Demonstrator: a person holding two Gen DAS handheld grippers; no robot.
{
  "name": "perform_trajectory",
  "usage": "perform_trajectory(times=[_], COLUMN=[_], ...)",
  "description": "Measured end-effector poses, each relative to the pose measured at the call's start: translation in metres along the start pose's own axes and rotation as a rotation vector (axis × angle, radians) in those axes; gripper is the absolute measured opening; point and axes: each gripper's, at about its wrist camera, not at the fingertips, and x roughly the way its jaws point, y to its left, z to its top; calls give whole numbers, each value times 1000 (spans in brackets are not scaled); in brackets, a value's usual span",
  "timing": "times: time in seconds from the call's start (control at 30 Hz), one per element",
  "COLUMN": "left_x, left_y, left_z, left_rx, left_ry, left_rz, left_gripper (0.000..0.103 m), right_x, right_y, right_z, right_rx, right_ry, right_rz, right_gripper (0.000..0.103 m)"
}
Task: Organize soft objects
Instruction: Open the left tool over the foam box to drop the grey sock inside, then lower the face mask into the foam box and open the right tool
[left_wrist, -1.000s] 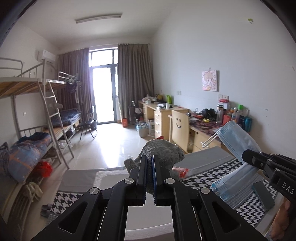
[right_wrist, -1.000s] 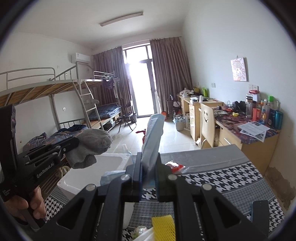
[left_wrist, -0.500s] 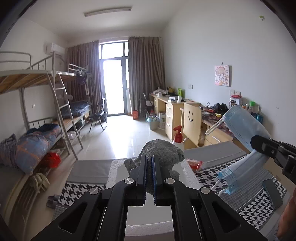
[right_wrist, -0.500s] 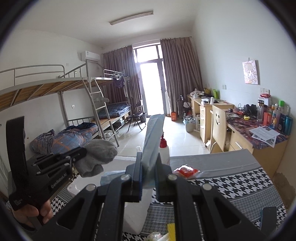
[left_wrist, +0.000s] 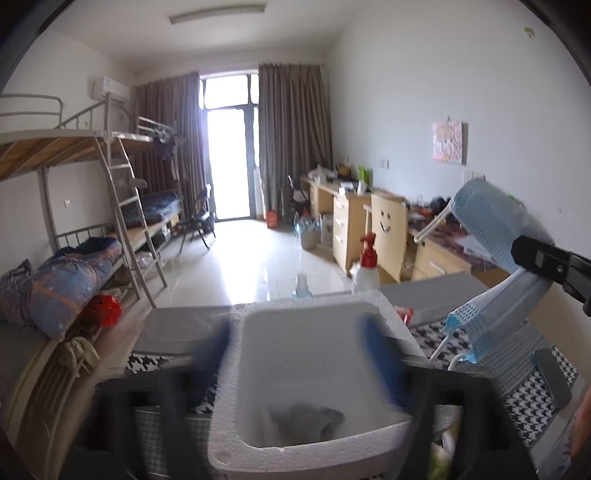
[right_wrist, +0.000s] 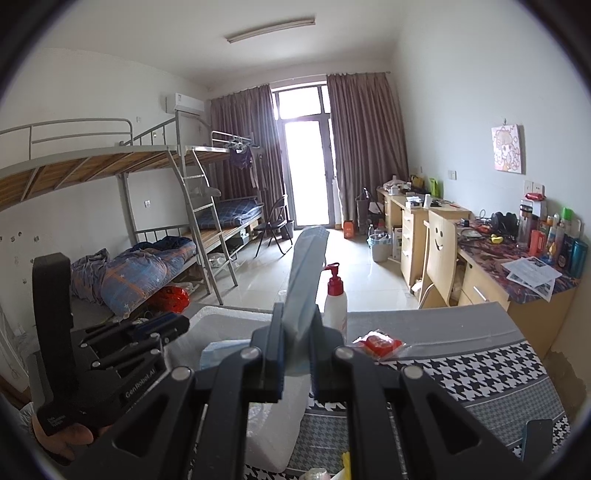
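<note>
Dorm desk (right_wrist: 480, 365): left fingers (left_wrist: 380, 365) spread over box (left_wrist: 236, 391), sock (left_wrist: 306, 419) inside; right fingers (right_wrist: 271, 354) pinch mask (right_wrist: 304, 280), floppy, may snag rim

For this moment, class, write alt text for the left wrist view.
A grey soft item lies inside a white foam box, with the left tool open and blurred above it. At right, the right tool holds blue face masks over a houndstooth-covered table.

The black left tongs (right_wrist: 173, 325) had white letters on the side that read "GenRobot.AI". A smaller white label lower on the handle was too tiny to read. No other words could be read.
</note>
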Motion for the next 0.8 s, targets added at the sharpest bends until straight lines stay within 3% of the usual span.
perform_trajectory(times=[0.37, 0.8], left_x=[-16, -25], left_y=[21, 49], left_z=[-2, -12], left_rx=[-26, -69], left_ry=[-51, -42], left_rz=[28, 83], left_gripper=[102, 102], right_x=[12, 26], right_y=[9, 27], right_z=[2, 5], right_rx=[-11, -55], right_ry=[8, 32], right_rz=[13, 56], right_gripper=[14, 14])
